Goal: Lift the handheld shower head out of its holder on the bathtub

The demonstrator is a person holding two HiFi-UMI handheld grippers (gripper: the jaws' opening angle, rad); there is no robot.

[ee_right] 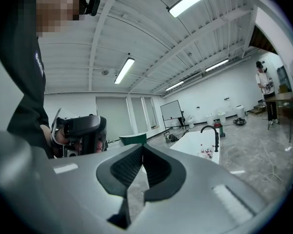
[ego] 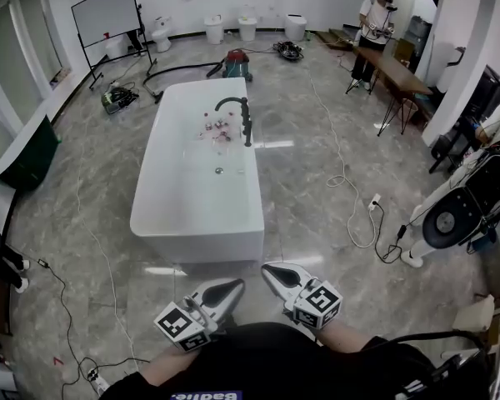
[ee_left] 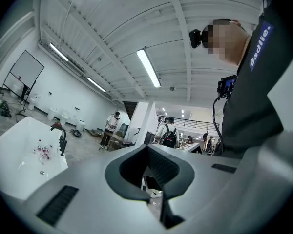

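A white freestanding bathtub (ego: 167, 207) stands mid-floor in the head view. On its right rim is a black arched tap (ego: 229, 101), and beside it the black handheld shower head (ego: 247, 127) stands upright in its holder. Both grippers are low in that view, well short of the tub's near end. My left gripper (ego: 238, 283) is shut and holds nothing. My right gripper (ego: 267, 268) is likewise shut and holds nothing. The left gripper view has the tub (ee_left: 14, 155) and tap (ee_left: 61, 136) far left of the shut left gripper (ee_left: 147, 147). From the right gripper (ee_right: 142, 146), the tap (ee_right: 213, 136) shows at right.
Small pink items (ego: 219, 130) lie in the tub. Cables and a power strip (ego: 373, 201) trail across the floor at right, near a white machine (ego: 454, 215). A red vacuum (ego: 236, 63), a whiteboard (ego: 107, 13) and toilets (ego: 214, 28) stand at the back; a person (ego: 373, 25) stands by a table.
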